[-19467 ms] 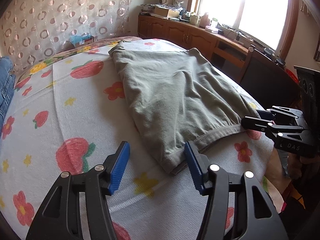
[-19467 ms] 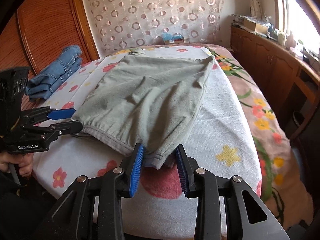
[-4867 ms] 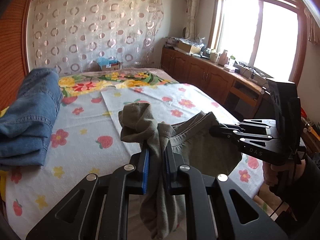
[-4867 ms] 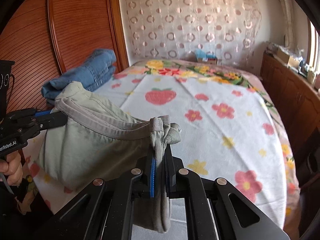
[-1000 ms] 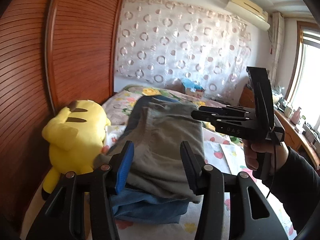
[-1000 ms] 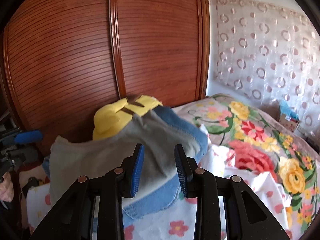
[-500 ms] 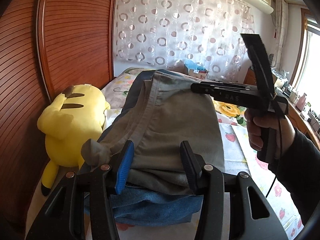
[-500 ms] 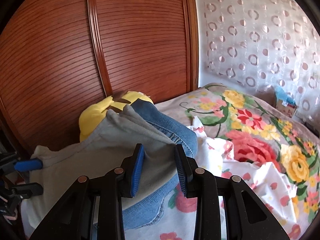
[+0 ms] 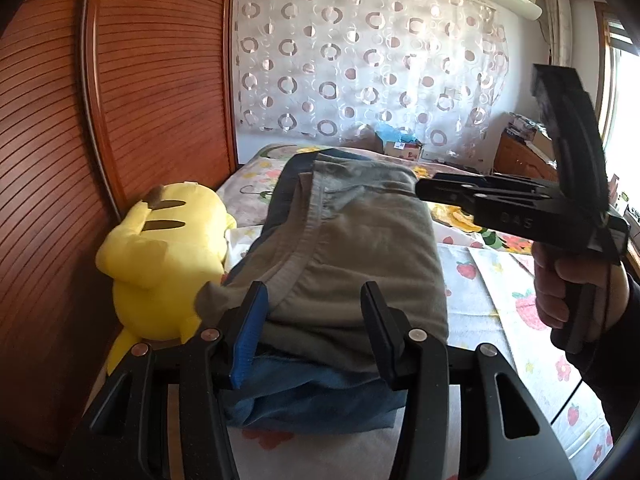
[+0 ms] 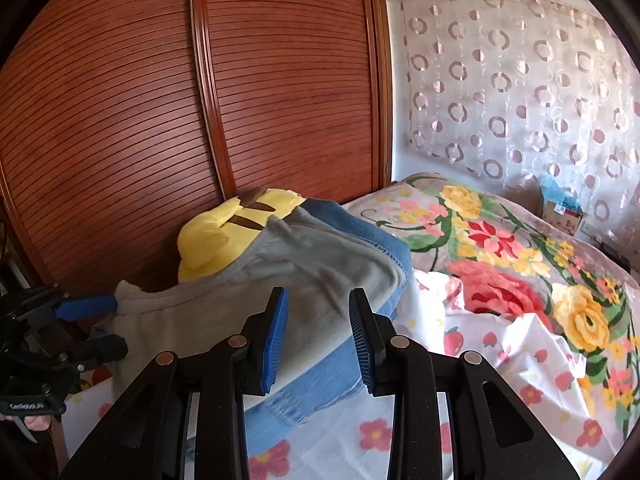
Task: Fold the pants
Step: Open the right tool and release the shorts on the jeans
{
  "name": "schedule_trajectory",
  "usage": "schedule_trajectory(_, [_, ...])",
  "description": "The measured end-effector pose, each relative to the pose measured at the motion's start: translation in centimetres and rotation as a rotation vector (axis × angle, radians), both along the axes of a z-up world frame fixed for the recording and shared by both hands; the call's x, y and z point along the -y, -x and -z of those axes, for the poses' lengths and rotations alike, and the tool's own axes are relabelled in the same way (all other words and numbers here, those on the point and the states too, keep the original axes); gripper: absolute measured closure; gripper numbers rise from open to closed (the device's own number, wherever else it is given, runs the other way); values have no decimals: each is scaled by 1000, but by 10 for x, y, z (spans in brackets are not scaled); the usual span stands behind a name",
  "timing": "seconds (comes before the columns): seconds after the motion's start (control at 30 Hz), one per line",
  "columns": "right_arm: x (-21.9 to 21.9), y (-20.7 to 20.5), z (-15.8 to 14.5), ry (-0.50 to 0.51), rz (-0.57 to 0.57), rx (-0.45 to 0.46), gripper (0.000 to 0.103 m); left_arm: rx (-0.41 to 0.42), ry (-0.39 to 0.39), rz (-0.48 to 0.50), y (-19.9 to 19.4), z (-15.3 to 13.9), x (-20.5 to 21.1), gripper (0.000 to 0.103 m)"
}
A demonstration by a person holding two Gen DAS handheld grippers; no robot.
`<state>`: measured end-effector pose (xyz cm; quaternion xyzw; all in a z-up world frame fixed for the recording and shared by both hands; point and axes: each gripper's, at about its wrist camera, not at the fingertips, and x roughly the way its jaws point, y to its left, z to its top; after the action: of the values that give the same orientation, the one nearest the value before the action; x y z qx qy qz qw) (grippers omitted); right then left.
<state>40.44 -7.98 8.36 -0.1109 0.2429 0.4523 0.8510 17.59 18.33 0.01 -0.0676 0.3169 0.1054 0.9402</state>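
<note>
The grey pants (image 9: 360, 248) lie folded on top of a folded pair of blue jeans (image 9: 320, 400) at the bed's edge. My left gripper (image 9: 315, 320) is open, its two fingers straddling the near end of the pants without pressing on them. In the right wrist view the left gripper (image 10: 118, 325) sits at a loose corner of the pants (image 10: 304, 272). My right gripper (image 10: 318, 320) is open and empty, just off the side of the stack. In the left wrist view the right gripper (image 9: 424, 188) has its tips by the pants' far right corner, held by a person's hand (image 9: 572, 292).
A yellow plush toy (image 9: 168, 248) leans against the stack on the wardrobe side. Ribbed wooden wardrobe doors (image 10: 200, 120) stand close behind. The bed has a white strawberry-print sheet (image 9: 480, 292) and a flowered blanket (image 10: 520, 264). A box (image 9: 400, 148) sits by the curtain.
About five seconds ago both grippers were shut on the pants in the air. The pants now rest on the jeans, released. Over the last second the right gripper drew back off the pants.
</note>
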Motion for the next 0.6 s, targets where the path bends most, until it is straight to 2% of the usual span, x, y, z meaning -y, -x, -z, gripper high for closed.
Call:
schedule_trajectory(0.07, [5,7,-1,-6,1,-3,70,3,-6,-4,5,-1,-2,42])
schedule_trajectory(0.13, [7,13,-1,-9,3,-4,70,16,-17,-7,11,-3,-2,26])
schedule_trajectory(0.17, [9,16,-1,-10,5,-4,70,20,-24,-13,14,-4,-3,24])
schedule_trajectory(0.3, [14,28,-1,-10,9,0,69,15,-47,-18,20,-8,-3,19])
schedule_trajectory(0.37, [17,33,-1,-12,11,0,68,14,-75,-25,23,-10,-1,13])
schedule_trajectory(0.6, [27,51,1,-18,30,-2,61,22,-84,7,36,-9,6,13])
